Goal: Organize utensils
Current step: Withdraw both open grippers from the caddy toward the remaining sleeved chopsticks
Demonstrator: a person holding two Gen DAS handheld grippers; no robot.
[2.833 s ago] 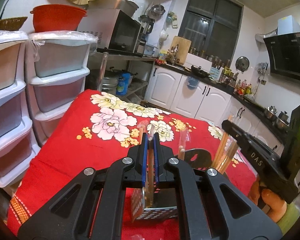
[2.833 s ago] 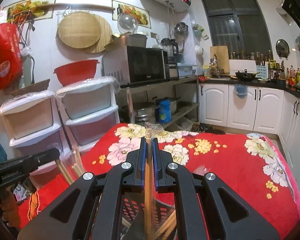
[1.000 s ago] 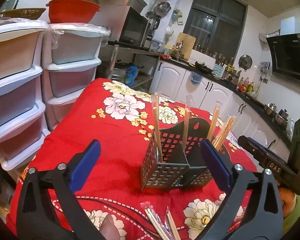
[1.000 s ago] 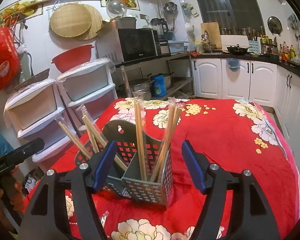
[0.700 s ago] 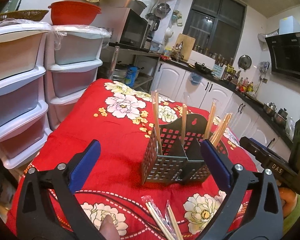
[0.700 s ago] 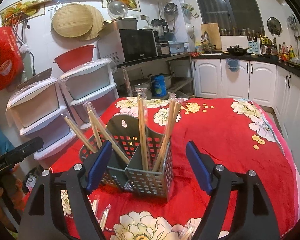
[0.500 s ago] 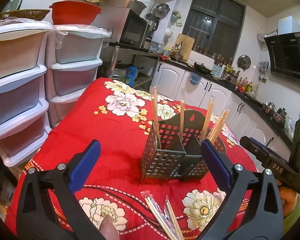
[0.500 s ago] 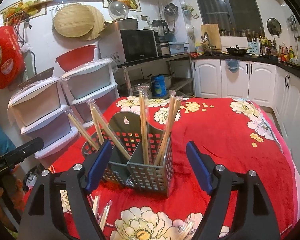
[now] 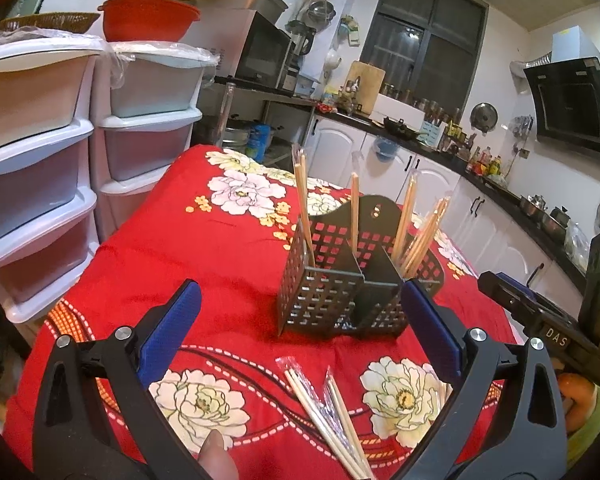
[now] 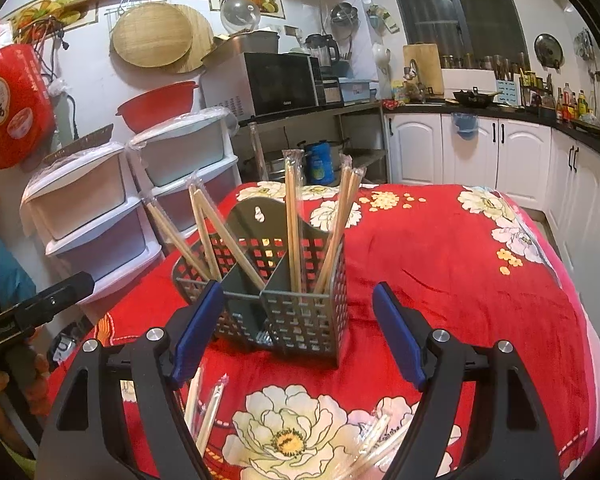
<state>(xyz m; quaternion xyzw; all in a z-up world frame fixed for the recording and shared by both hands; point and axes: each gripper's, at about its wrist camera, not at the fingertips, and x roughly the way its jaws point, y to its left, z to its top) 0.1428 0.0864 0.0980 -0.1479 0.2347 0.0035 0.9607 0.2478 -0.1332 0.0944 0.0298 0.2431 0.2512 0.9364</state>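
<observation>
Most wrapped chopsticks [image 10: 293, 216] already stand in the caddy [image 10: 300, 320]; a few pairs [image 9: 324, 404] lie on the surface [image 10: 440, 248] in front of it. Left gripper [image 9: 300, 328] & right gripper [image 10: 298, 332] both wide open, holding nothing.

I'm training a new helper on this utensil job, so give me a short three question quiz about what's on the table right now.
1. True or false: the left tongs are closed on a chopstick pair.
2. Multiple choice: the wrapped chopsticks not yet sorted lie A) inside the caddy, B) on the red cloth in front of the caddy, C) on the white drawers.
3. Fill in: the grey perforated caddy stands on a red cloth printed with ____.

Key: 1 false, both the left tongs and the right tongs are open and empty. 2 B. 3 flowers.
</observation>
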